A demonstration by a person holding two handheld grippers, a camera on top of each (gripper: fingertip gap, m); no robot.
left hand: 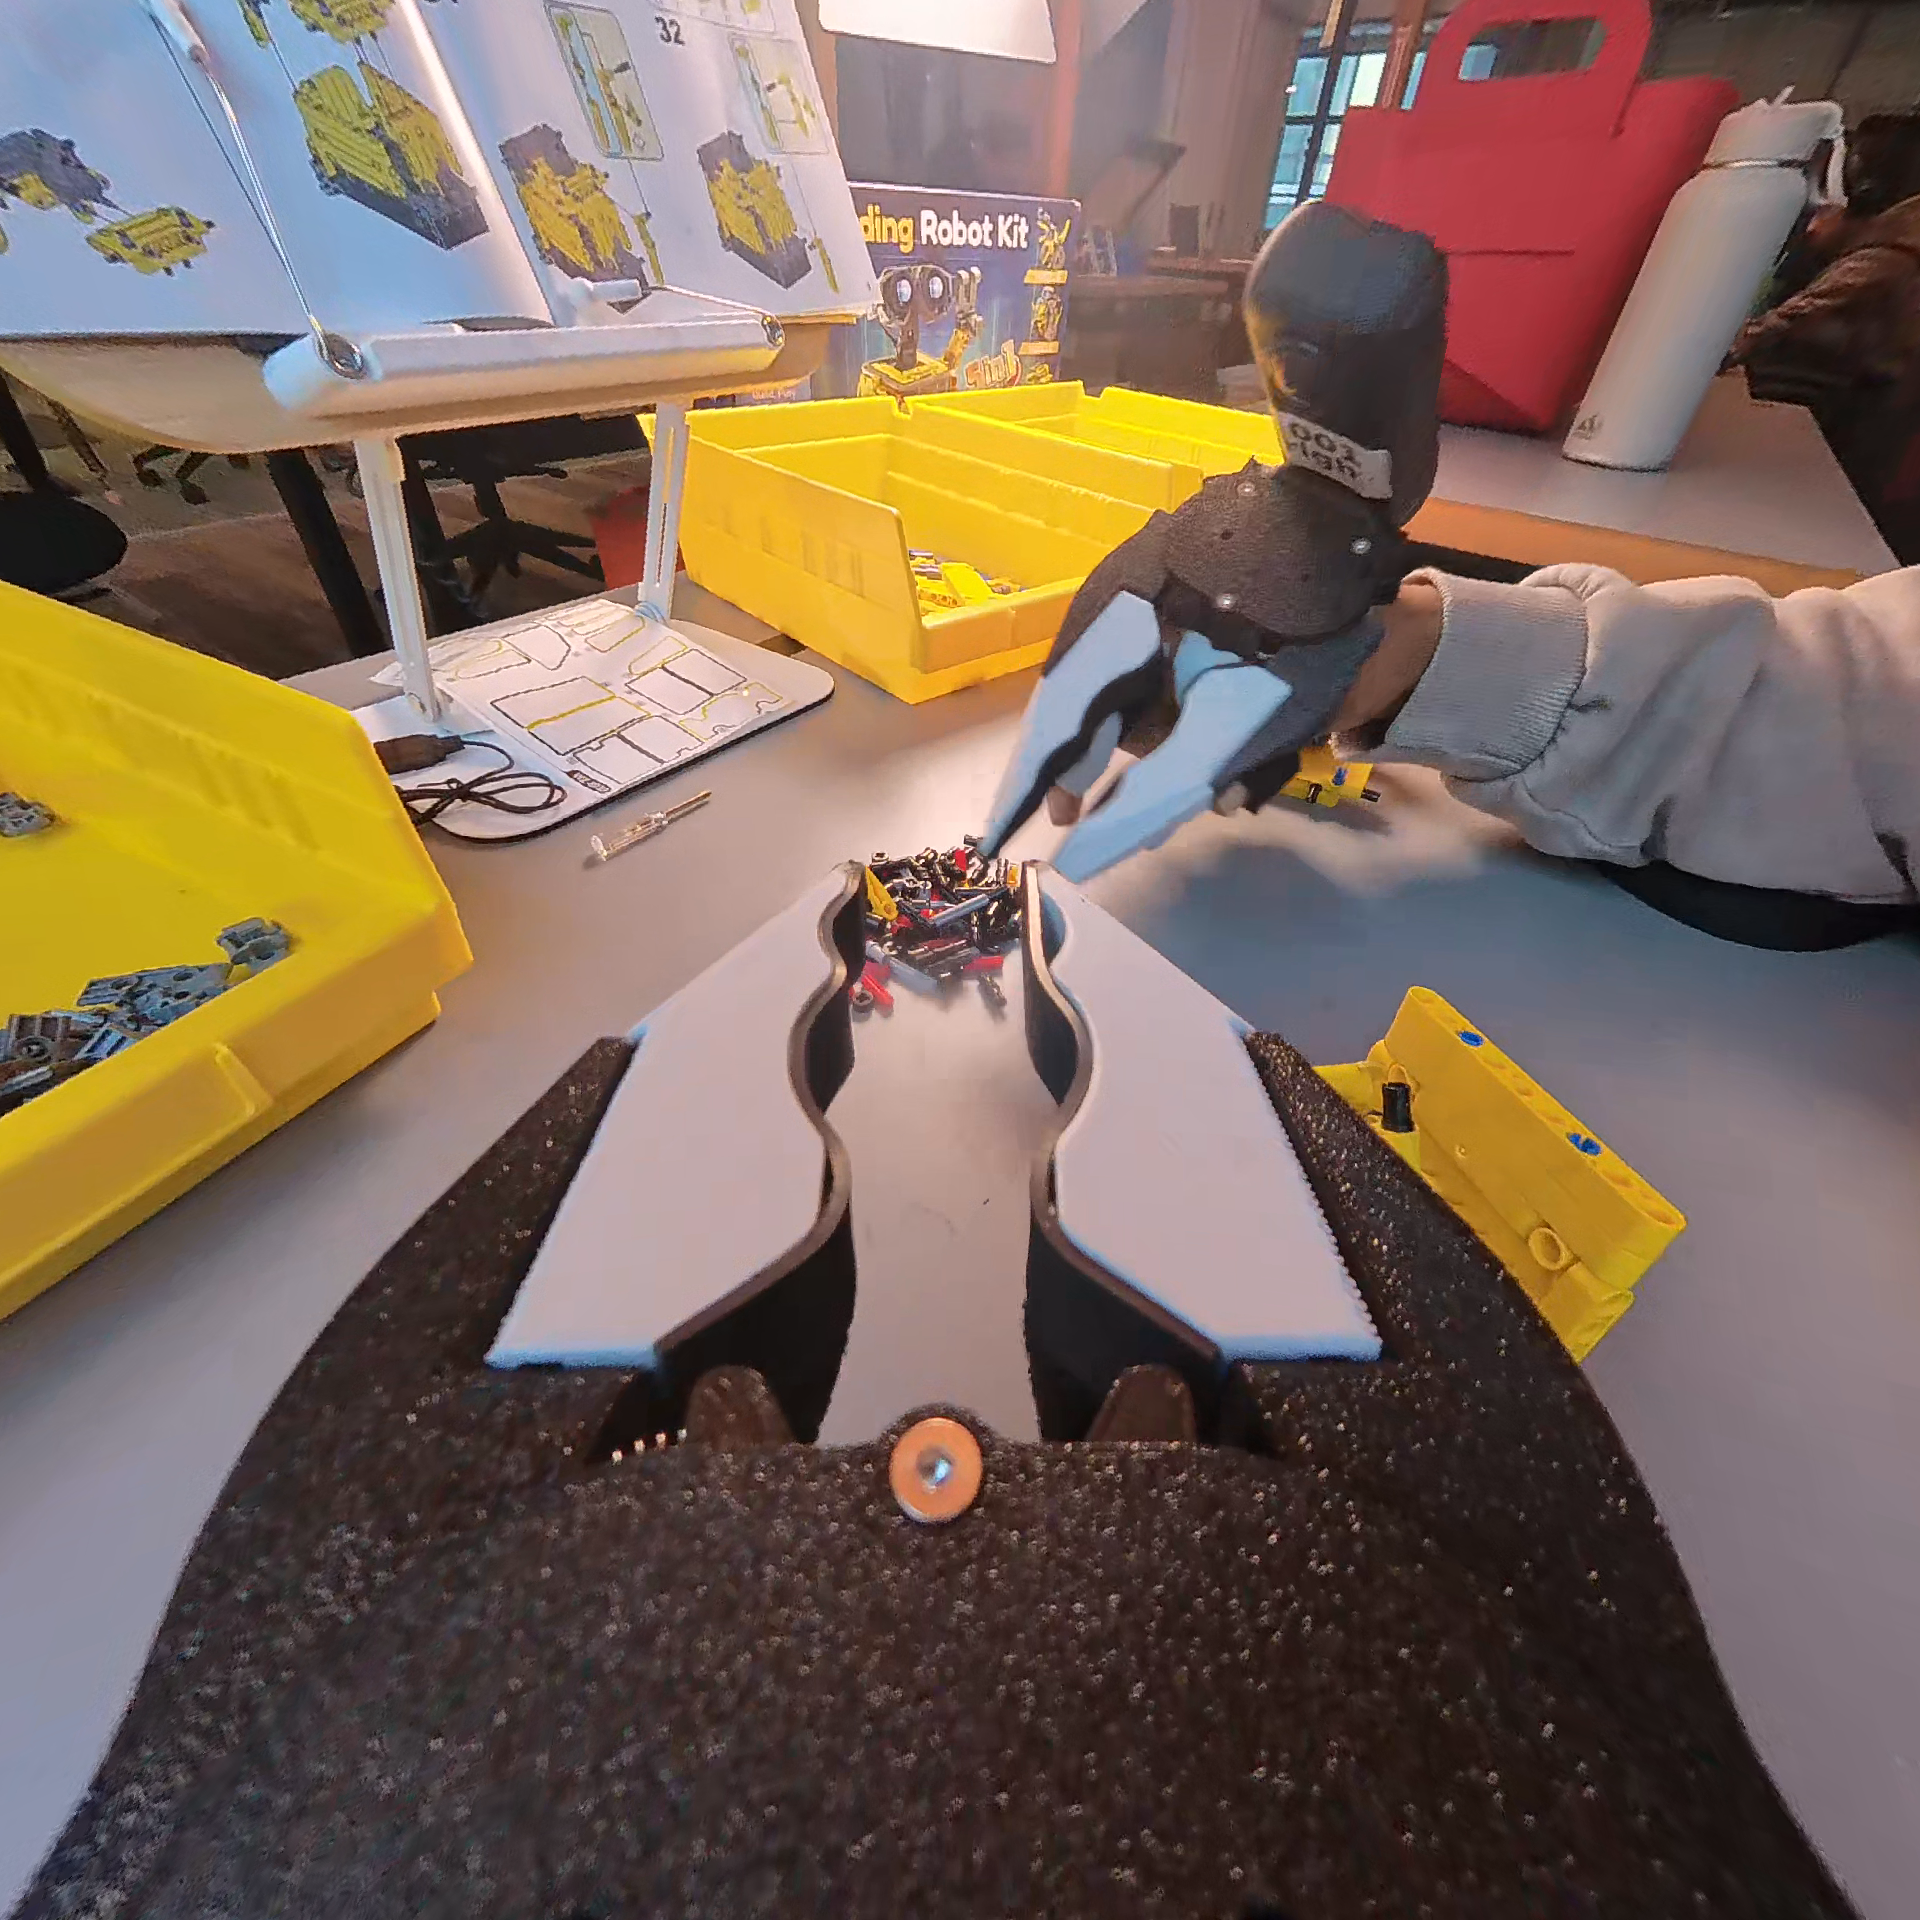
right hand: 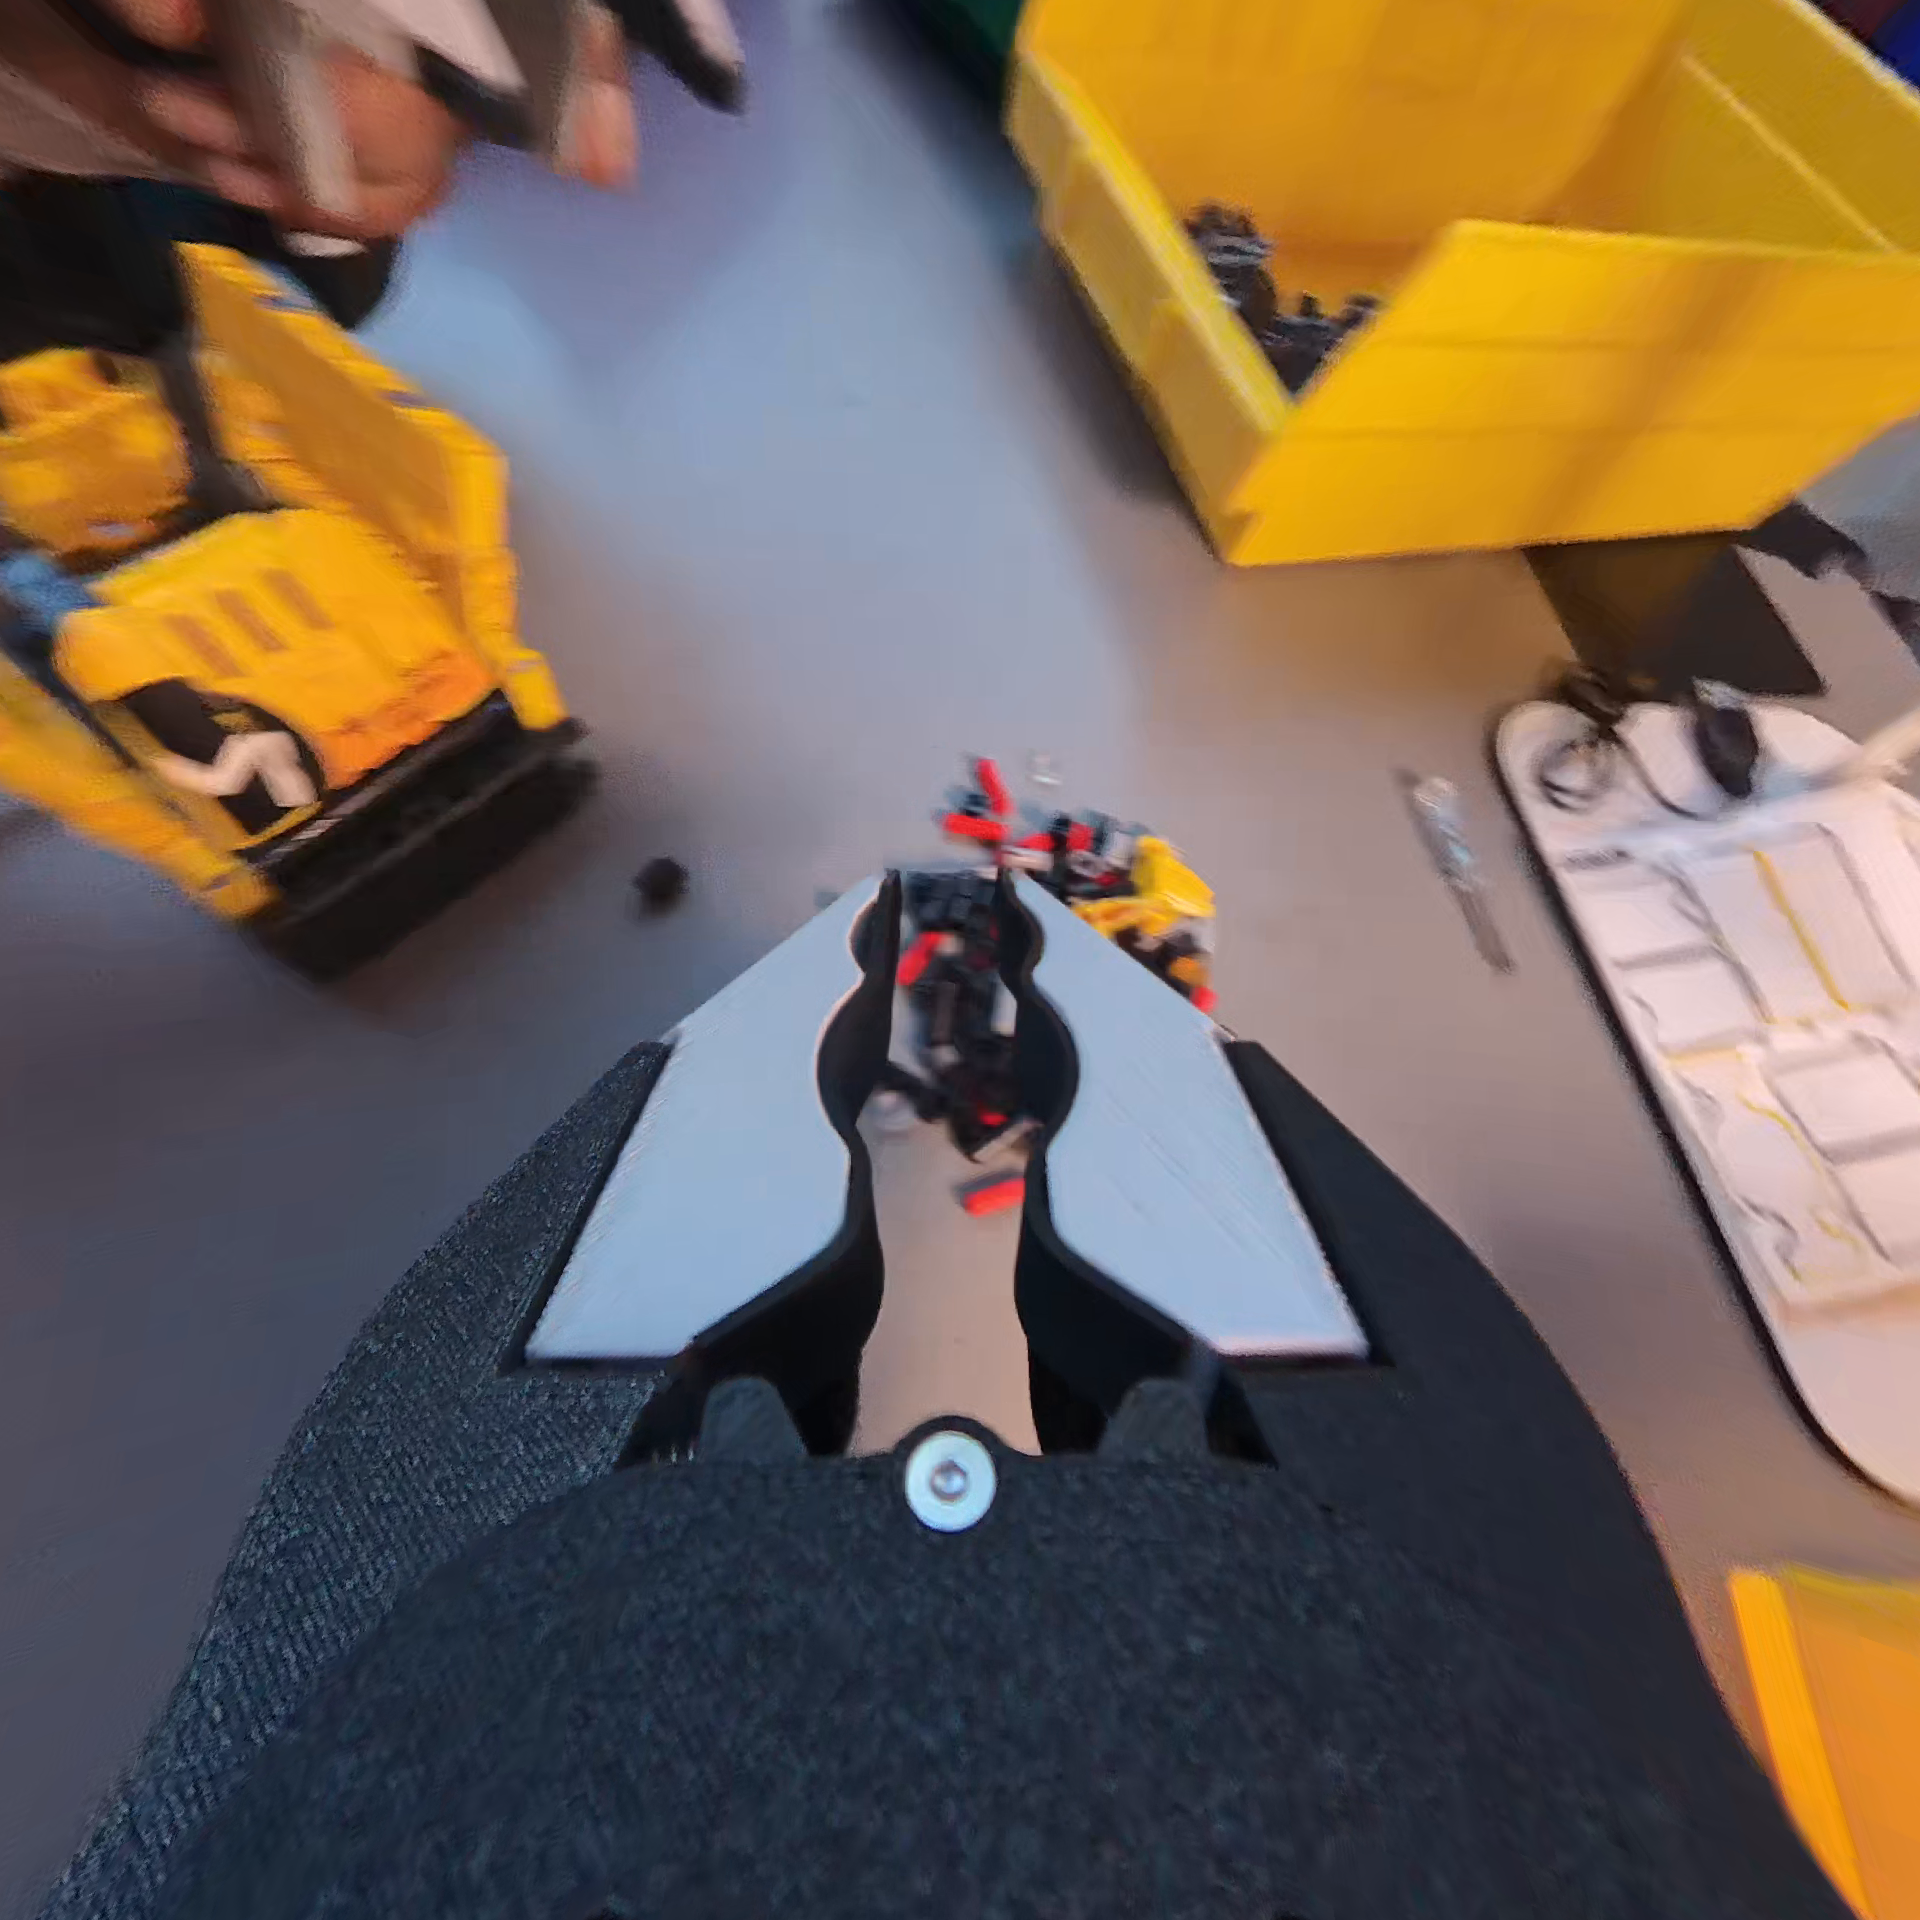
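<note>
- The left tool (left hand: 945, 883) lies low over the grey worktop (left hand: 1351, 966), its two fingers spread apart and holding nothing; the tips sit on either side of the near edge of a small pile of tiny parts (left hand: 935, 920), black, red and one yellow
- The right tool (right hand: 940, 894) points down into the same pile of tiny parts (right hand: 1039, 935) from the far side; its fingers are partly open, with parts lying between them, and I cannot tell whether any is pinched; in the left wrist view the right tool (left hand: 1023, 857) shows with a hand (left hand: 1351, 665) in a pale sleeve behind it
- A yellow block model (left hand: 1496, 1153) lies on the worktop just right of the left tool; it shows in the right wrist view, blurred, as the yellow block model (right hand: 270, 665)
- A small clear stick (left hand: 649, 826) lies left of the pile
- A white book stand (left hand: 520, 353) holds open instruction pages; its base rests on the worktop
- Yellow bins (left hand: 208, 831) stand at the left and behind the pile; the left one holds grey parts (left hand: 135, 997)
- A red bag (left hand: 1507, 208) and a white bottle (left hand: 1704, 281) stand far back
</note>
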